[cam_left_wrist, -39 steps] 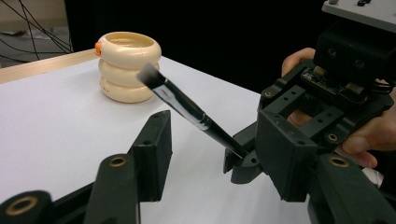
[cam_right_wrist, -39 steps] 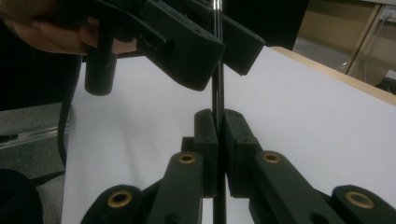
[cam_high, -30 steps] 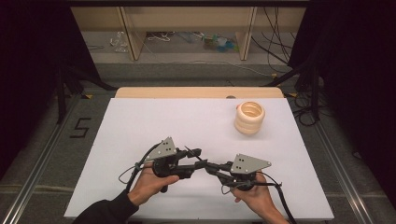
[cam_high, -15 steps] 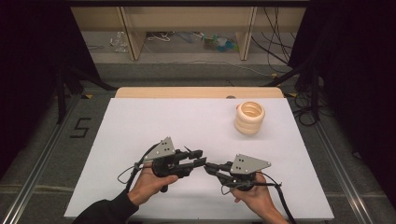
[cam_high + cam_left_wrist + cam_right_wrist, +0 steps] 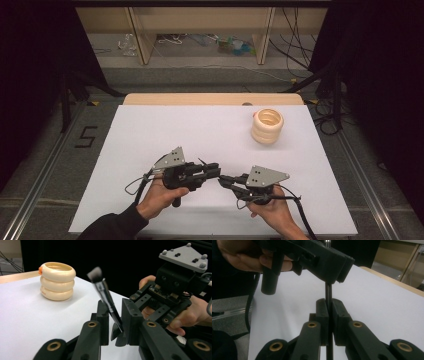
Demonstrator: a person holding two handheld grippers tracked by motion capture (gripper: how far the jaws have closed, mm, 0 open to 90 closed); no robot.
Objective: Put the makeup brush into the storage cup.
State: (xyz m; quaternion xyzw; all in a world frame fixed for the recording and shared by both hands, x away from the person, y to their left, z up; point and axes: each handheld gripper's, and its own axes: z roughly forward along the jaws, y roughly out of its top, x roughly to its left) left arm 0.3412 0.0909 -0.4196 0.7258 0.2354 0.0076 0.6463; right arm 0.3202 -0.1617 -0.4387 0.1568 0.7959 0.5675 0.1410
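White table [image 5: 150, 130], grey floor [image 5: 45, 165] w/ "5" mark [image 5: 86, 136], wood shelving [image 5: 200, 25] behind.

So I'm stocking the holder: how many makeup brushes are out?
1. The makeup brush is between the left gripper and right gripper; the cream holder may hide more inside.

The white table [image 5: 150, 130] lies open across its left half and along the far edge, so a hand can sweep there with nothing in the way. The one standing obstacle is the cream ringed holder [image 5: 267, 126], upright near the far right corner, well apart from both hands. At the near middle, room is tight: the left gripper [image 5: 214, 171] and right gripper [image 5: 223, 180] meet tip to tip, with a thin brush [image 5: 106, 296] between them. Passage between the two seems blocked. The near right corner looks free.
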